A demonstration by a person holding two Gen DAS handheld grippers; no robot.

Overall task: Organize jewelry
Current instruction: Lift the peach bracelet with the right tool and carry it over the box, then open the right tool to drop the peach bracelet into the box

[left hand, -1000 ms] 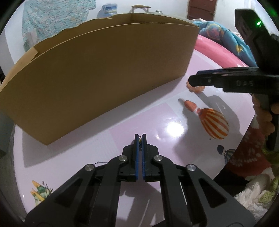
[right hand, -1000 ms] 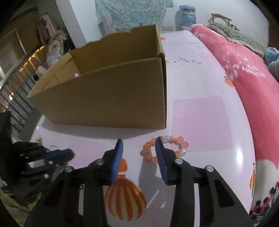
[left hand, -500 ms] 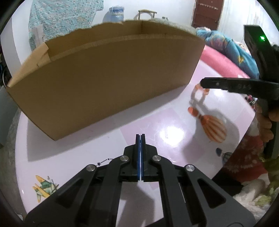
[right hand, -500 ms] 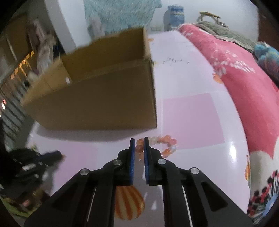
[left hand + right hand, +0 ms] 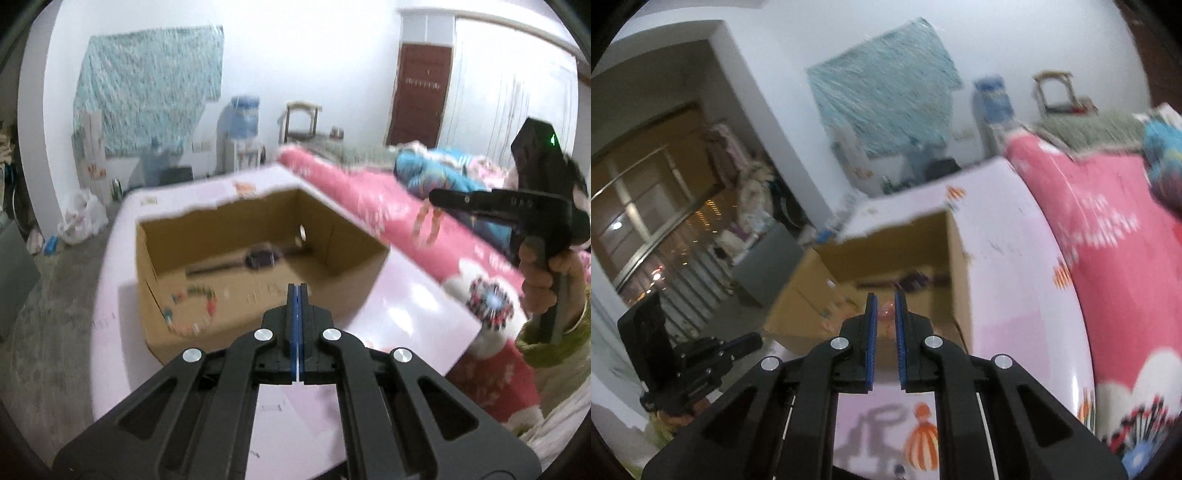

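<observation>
Right gripper (image 5: 884, 314): the jaws pinch the bead bracelet (image 5: 887, 314), whose orange-pink beads show between the blue pads near their tips. In the left wrist view the bracelet (image 5: 427, 221) hangs as a loop below the tip of the right gripper (image 5: 437, 197), in the air, to the right of the cardboard box (image 5: 258, 321) and above the table (image 5: 417, 295). Left gripper (image 5: 297, 291): the jaws are pressed together; whether anything is caught between the pads cannot be told. It is held above the near wall of the box. Inside the box lie a multicoloured necklace (image 5: 192, 306) and a dark item (image 5: 258, 258), blurred.

Change from half a second earlier: the bracelet then lay on the table in front of the box with the right jaws closing around it; it is now lifted clear of the table. Both grippers have risen, so that the open interior of the box is seen from above, where earlier only its outer wall showed.
</observation>
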